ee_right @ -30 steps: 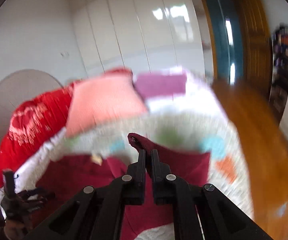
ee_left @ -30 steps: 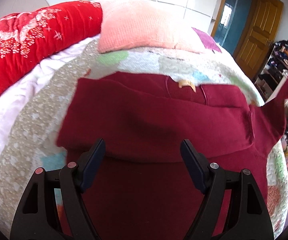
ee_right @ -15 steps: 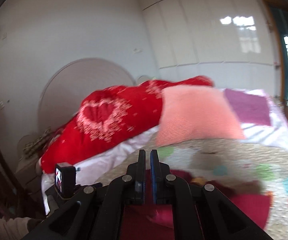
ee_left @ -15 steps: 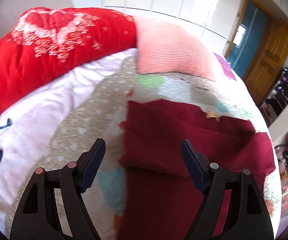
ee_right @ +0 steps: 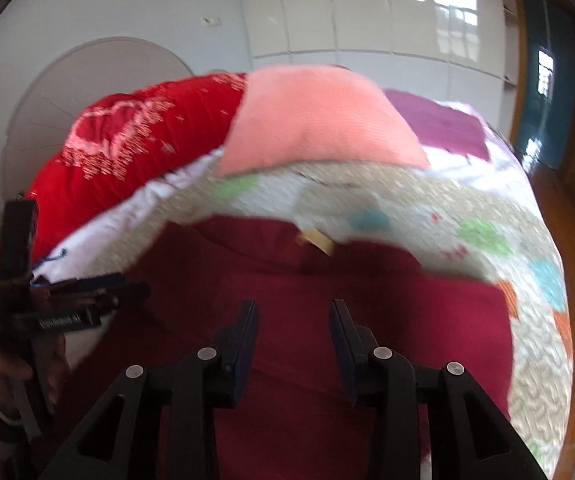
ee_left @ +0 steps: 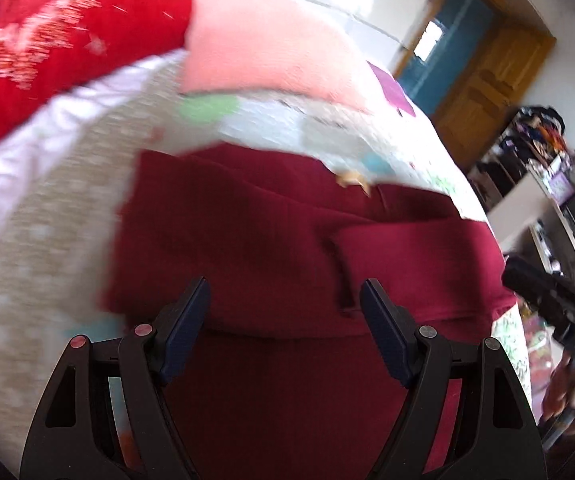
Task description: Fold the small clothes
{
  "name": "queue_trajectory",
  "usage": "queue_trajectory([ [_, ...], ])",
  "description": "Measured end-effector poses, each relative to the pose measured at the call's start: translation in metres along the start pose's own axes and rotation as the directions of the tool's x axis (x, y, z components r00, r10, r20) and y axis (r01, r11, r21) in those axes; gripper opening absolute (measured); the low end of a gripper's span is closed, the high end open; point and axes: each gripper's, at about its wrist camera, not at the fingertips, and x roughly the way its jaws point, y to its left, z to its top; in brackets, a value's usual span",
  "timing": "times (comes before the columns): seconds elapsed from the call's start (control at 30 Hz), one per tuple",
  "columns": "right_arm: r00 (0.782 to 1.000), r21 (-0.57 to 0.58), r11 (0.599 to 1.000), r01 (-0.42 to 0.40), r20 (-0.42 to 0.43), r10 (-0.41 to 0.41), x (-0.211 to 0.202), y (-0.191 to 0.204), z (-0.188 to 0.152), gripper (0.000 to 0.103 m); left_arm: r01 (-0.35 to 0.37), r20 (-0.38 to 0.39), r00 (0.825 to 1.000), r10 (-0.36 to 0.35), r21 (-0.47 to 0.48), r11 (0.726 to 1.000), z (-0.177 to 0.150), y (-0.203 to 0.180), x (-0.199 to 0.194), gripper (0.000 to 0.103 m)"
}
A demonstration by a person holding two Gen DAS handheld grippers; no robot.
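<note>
A dark red garment (ee_left: pixel 271 248) lies on the patterned bed quilt (ee_left: pixel 59 216) with both sleeves folded in over its body; a tan label (ee_left: pixel 351 178) shows at the collar. It also shows in the right wrist view (ee_right: pixel 367 312). My left gripper (ee_left: pixel 285 316) is open and empty, hovering over the garment's lower left part. My right gripper (ee_right: pixel 292 328) is open and empty, hovering over the garment's middle. The left gripper also shows at the left of the right wrist view (ee_right: pixel 87 292), and the right gripper at the right edge of the left wrist view (ee_left: pixel 547 292).
A red quilt (ee_right: pixel 139 148), a pink pillow (ee_right: pixel 315 116) and a purple cloth (ee_right: pixel 439 124) lie at the head of the bed. A wooden door (ee_left: pixel 487 92) and cluttered shelves (ee_left: pixel 535 152) stand to the right. White wardrobe doors (ee_right: pixel 367 12) are behind.
My right gripper has let go of the right sleeve, which now lies folded over the garment, and its jaws have opened. My left gripper stayed open and swung back over the garment.
</note>
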Motion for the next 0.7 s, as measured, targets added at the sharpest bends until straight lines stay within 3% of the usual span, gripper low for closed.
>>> queue_trajectory([
  [0.17, 1.0, 0.149, 0.989, 0.013, -0.012, -0.011, -0.012, -0.052, -0.034, 0.035, 0.011, -0.077, 0.997, -0.015, -0.062, 0.998, 0.002, -0.028, 0.051, 0.076],
  [0.23, 1.0, 0.204, 0.979, 0.0, 0.003, -0.001, -0.021, -0.069, -0.046, 0.035, -0.031, -0.046, 0.998, 0.03, -0.02, 0.999, 0.004, -0.041, 0.055, 0.042],
  [0.27, 1.0, 0.218, 0.976, 0.004, 0.007, -0.005, -0.026, -0.074, -0.048, 0.035, -0.041, -0.061, 0.997, 0.042, 0.006, 0.999, 0.007, -0.051, 0.057, 0.009],
  [0.37, 0.999, 0.251, 0.967, 0.037, 0.028, -0.045, -0.04, -0.091, -0.055, 0.035, 0.015, -0.011, 1.0, -0.015, 0.0, 1.0, 0.019, -0.058, 0.039, 0.005],
  [0.53, 0.995, 0.289, 0.956, 0.045, 0.076, -0.07, -0.058, -0.104, -0.045, 0.035, -0.027, 0.179, 0.984, 0.023, 0.017, 0.999, 0.053, -0.035, -0.028, 0.002],
  [0.7, 0.992, 0.288, 0.957, 0.038, 0.105, -0.071, -0.057, -0.094, -0.029, 0.037, -0.016, 0.115, 0.993, 0.022, -0.05, 0.999, 0.056, 0.01, -0.039, 0.002],
])
